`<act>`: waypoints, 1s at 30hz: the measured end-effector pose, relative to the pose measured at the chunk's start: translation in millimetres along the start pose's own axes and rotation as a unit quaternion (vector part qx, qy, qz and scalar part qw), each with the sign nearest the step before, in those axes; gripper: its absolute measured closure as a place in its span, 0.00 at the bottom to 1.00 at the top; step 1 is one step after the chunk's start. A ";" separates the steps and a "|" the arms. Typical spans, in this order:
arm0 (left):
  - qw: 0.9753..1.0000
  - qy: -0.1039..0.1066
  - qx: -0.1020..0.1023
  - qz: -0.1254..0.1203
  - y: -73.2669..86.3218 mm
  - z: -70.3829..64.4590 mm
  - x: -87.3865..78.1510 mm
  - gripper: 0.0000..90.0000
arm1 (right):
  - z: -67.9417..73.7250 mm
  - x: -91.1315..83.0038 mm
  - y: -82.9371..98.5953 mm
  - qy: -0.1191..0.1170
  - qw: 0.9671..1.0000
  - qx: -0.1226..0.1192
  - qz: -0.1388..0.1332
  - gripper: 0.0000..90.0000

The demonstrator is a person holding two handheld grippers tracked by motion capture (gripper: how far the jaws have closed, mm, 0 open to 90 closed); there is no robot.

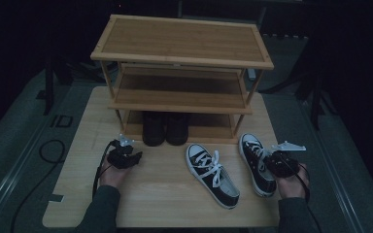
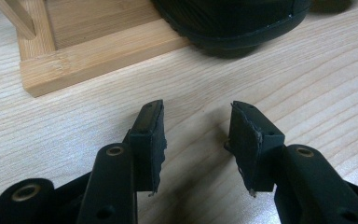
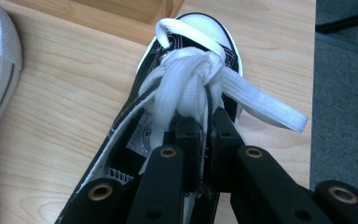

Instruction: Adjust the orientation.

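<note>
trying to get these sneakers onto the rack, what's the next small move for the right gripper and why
Probably lift it a little: the right gripper looks shut on the sneaker near the lace knot, the shoe lies on the table by the rack.

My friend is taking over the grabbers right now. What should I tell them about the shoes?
Right gripper: shut on the right sneaker, pinching its tongue below the lace knot.
Left gripper: open, holding nothing, low over the table near the rack's bottom shelf.
Other sneaker lies loose on the table.
Done: a black pair already sits on the shoe rack bottom shelf.
Left: likely shelve both sneakers.
</note>
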State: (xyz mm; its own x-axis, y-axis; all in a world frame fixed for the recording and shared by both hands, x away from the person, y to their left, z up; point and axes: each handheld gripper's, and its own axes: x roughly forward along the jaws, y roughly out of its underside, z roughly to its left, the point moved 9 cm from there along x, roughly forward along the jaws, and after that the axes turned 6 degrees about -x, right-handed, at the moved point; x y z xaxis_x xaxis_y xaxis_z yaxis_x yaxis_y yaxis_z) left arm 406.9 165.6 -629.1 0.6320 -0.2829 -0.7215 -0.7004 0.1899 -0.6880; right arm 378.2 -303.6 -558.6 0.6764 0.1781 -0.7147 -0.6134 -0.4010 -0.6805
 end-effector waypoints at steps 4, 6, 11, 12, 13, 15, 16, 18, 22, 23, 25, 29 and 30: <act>1.000 -0.001 0.000 0.001 0.0 0.0 0.0 0.62 | 1.9 -4.9 -3.1 -0.003 1.000 -0.013 -0.008 0.95; 1.000 -0.002 -0.001 0.001 0.0 0.0 0.0 0.62 | 3.2 -5.8 -4.1 -0.004 1.000 -0.020 -0.011 0.95; 1.000 -0.002 -0.001 0.002 -0.1 -0.1 0.0 0.62 | 9.3 -8.5 -5.9 -0.011 0.999 -0.039 -0.024 0.95; 1.000 -0.002 -0.001 0.002 -0.1 -0.1 0.0 0.62 | 11.4 -9.0 -6.4 -0.015 0.999 -0.042 -0.027 0.95; 1.000 -0.003 -0.001 0.002 -0.1 -0.1 0.0 0.62 | 13.3 -9.3 -7.0 -0.017 0.998 -0.046 -0.029 0.95; 1.000 -0.003 -0.002 0.002 -0.1 -0.2 0.0 0.62 | 18.2 -8.6 -7.8 -0.024 0.998 -0.055 -0.031 0.95; 1.000 -0.003 -0.002 0.002 -0.1 -0.2 0.0 0.62 | 20.3 -7.8 -8.4 -0.027 0.997 -0.062 -0.033 0.95; 1.000 -0.003 -0.002 0.002 -0.1 -0.2 0.0 0.62 | 24.7 -5.8 -9.6 -0.033 0.996 -0.071 -0.036 0.95; 1.000 -0.003 -0.002 0.001 -0.1 -0.2 0.0 0.62 | 33.2 -1.6 -12.9 -0.043 0.995 -0.083 -0.042 0.95; 1.000 -0.002 -0.002 0.001 -0.1 -0.2 0.0 0.62 | 35.9 -0.4 -13.9 -0.046 0.994 -0.088 -0.045 0.95; 1.000 -0.002 -0.002 0.001 0.0 -0.2 0.0 0.62 | 40.8 1.9 -16.0 -0.050 0.993 -0.100 -0.048 0.95; 1.000 -0.003 -0.002 0.000 0.1 -0.3 0.0 0.62 | 50.2 8.5 -20.4 -0.069 0.988 -0.120 -0.062 0.95; 1.000 -0.003 -0.002 0.001 0.0 -0.3 0.0 0.62 | 52.3 10.1 -21.0 -0.073 0.988 -0.122 -0.064 0.95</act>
State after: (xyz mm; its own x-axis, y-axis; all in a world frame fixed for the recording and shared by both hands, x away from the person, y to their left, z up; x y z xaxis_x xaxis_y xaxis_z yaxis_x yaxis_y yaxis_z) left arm 406.7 165.4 -629.1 0.6330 -0.2774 -0.7228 -0.7027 0.1859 -0.6868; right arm 376.5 -246.3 -560.0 0.6643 0.3621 -0.6539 -0.3983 -0.5687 -0.7196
